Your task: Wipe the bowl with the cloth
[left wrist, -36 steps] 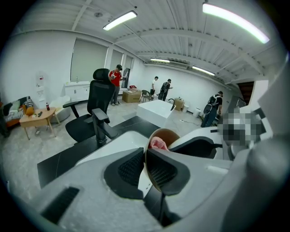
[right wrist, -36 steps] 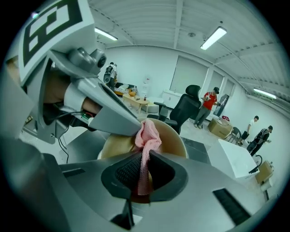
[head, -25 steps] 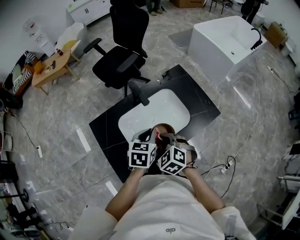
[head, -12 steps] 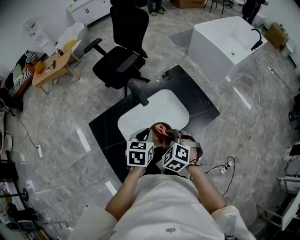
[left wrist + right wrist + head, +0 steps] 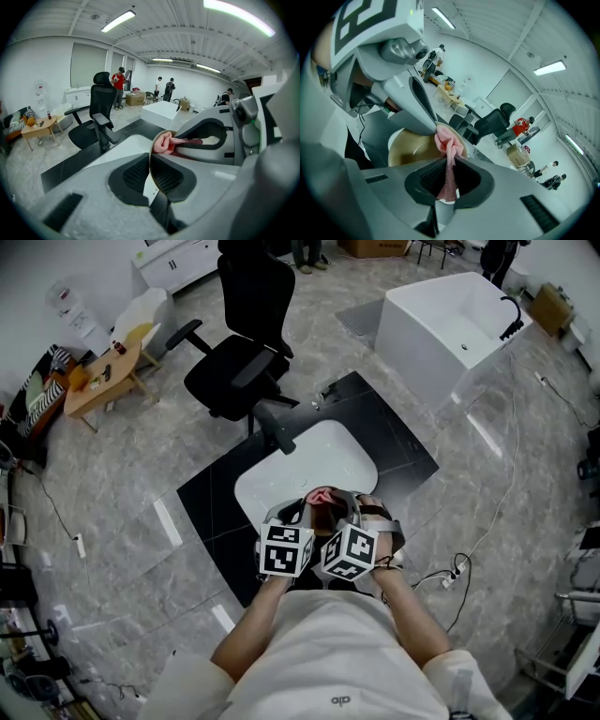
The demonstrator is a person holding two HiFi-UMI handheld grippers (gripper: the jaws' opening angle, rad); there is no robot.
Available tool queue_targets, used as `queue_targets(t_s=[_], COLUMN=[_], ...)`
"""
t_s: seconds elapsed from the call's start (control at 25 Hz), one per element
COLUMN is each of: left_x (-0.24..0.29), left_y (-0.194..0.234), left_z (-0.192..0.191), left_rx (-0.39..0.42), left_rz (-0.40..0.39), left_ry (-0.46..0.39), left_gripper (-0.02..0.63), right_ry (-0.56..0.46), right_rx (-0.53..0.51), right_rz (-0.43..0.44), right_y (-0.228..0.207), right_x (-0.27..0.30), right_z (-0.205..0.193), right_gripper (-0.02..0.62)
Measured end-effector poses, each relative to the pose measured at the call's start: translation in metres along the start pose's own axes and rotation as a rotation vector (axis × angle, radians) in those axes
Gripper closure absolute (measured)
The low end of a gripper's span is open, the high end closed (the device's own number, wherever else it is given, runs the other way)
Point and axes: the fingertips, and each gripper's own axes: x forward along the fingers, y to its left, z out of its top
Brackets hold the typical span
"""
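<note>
1. The marker cubes (image 5: 285, 549) carry only black-and-white square patterns, no letters. The small mark on the person's white shirt (image 5: 339, 700) is too small to read.
2. The left gripper (image 5: 151, 160) has its jaws nearly together. They pinch the thin rim of the bowl (image 5: 410, 147), which stands edge-on between the pads.
3. The right gripper (image 5: 450, 161) has its jaws closed on the pink cloth (image 5: 449, 143). One strip hangs down between the pads, and the bunched part sits just beyond the tips, at the bowl's rim.
4. The bowl is directly in front of both tools, between their tips.
5. The right gripper view shows the tan inside of the bowl; the left gripper view shows only its edge.
6. Only the head view shows the white sink (image 5: 309, 465) lying below the tips, with the black faucet (image 5: 272, 423) further beyond them.
7. The left gripper view shows an office chair (image 5: 96, 117) and standing people far beyond its jaws.
</note>
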Motion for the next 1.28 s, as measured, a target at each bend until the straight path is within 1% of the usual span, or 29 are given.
queue_targets(t_s=[0.44,0.6,0.84,1.0,1.16,1.28], left_x=[0.0,0.0,0.0,-0.004,-0.003,-0.003], left_y=[-0.003,-0.001,0.007,0.017,0.02,0.02], left_z=[0.003,0.001,0.001,0.007,0.011,0.011], left_rx=[0.006,0.005,-0.001,-0.017,-0.014,-0.014], left_rz=[-0.026,-0.027,-0.012,0.003,0.004,0.001], left_ry=[-0.009,-0.001,-0.007,-0.028,-0.032,-0.031], left_gripper=[0.581,0.581,0.581,0.58,0.58,0.58], right_ry=[-0.019,-0.017,0.018,0.032,0.034,0.034], right_rx=[-0.029,-0.031,-0.054,-0.043,-0.025,-0.032], right_rz=[0.032,0.013,-0.019,-0.002,0.027,0.041], right_y=[0.018,0.012,0.008,0.015,0.026,0.033], right_x=[0.008,0.008,0.007,0.006,0.007,0.007], right_z=[0.015,0.011,0.001,-0.005,-0.005,-0.002], right_gripper=[0.566,0.566,0.566,0.566,0.566,0.566])
